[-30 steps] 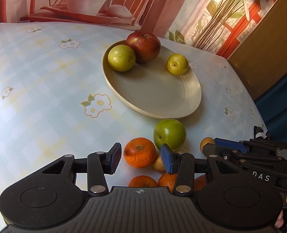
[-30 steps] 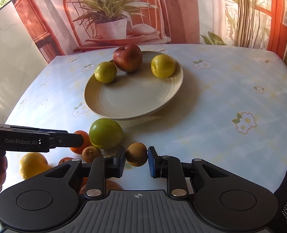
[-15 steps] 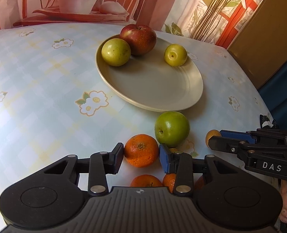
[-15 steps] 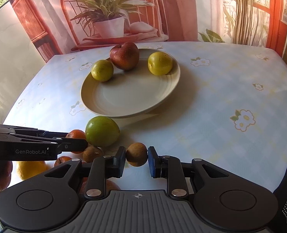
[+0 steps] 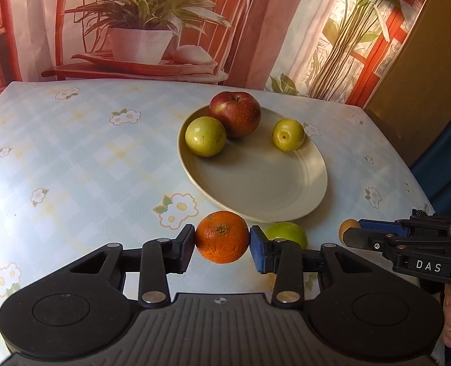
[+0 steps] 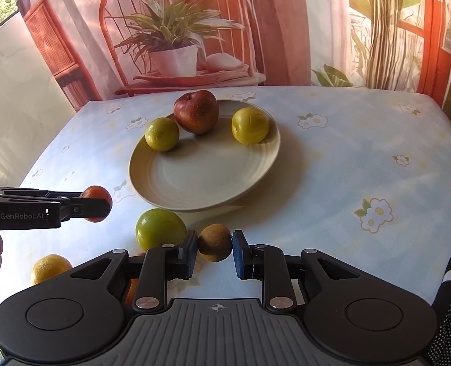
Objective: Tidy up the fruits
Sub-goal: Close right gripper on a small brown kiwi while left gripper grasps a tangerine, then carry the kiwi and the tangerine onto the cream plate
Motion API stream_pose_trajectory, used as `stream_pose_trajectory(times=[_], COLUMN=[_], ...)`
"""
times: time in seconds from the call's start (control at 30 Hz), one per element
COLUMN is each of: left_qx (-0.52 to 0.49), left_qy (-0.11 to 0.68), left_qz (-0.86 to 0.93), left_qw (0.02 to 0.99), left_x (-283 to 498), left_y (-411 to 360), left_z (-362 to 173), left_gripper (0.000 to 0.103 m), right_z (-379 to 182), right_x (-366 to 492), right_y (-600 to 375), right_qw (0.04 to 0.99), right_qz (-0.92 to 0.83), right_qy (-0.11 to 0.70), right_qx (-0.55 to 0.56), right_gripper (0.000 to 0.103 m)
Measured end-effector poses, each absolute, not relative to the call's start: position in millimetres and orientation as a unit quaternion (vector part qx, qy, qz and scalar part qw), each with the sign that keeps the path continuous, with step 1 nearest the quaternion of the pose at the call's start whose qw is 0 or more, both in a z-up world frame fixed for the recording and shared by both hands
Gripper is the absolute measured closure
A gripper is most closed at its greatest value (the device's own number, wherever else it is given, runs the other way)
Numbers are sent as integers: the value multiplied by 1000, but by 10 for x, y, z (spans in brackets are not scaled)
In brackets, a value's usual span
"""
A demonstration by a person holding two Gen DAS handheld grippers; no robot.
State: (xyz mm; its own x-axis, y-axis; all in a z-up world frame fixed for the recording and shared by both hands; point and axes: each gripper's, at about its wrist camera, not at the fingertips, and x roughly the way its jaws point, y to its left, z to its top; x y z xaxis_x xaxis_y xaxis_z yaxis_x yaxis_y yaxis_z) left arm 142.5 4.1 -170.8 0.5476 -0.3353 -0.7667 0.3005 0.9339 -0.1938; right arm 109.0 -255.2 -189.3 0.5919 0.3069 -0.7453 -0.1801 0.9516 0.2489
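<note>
left gripper (image 5: 222, 245): jaws clamped on a mandarin (image 5: 221, 236), bright orange, dimpled skin, brownish stem scar facing up. seen from the right wrist cam it sits raised off the worktop (image 6: 347, 158), beside the near-left rim of the plate (image 6: 195, 180).

right gripper (image 6: 215, 248): jaws closed narrow on a small brown fruit (image 6: 214, 242), dull, rough-looking skin, roundish. it is low over the worktop just in front of the plate; cannot tell if it touches the cloth.

plate: cream, oval, ribbed rim. 3 fruits on it, all toward the far edge:
- 1 red apple (image 6: 196, 111), dark red w/ pale speckles, stem dimple up
- 1 yellow-green fruit (image 6: 162, 134) on the left, touching the apple
- 1 yellow fruit (image 6: 249, 125) on the right, apart from the apple, near the rim

off the plate, on the worktop:
- 1 green apple (image 6: 159, 228), glossy, just left of the right gripper, near the plate's front rim
- 1 yellow-orange citrus (image 6: 51, 268) at near left, partly hidden
- a sliver of another orange fruit under the right gripper body, too hidden to tell more

worktop cloth: pale blue check w/ white flowers. printed backdrop behind.
</note>
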Motion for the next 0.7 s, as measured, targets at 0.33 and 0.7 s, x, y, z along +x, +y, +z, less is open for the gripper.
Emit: stream_pose_trajectory(times=[0.33, 0.7], left_qx=[-2, 35], left_qy=[419, 448], left_qz=[-181, -179], left_qw=[890, 875], left_x=[1816, 2131], left_y=[-195, -381], left_z=[-1563, -1902], left_gripper=[62, 62], right_z=[-1626, -2011], right_x=[1528, 2155], right_y=[-2619, -2534], right_qw=[910, 893], right_qz=[141, 151], right_qy=[391, 422], right_qx=[4, -32], right_gripper=[81, 81])
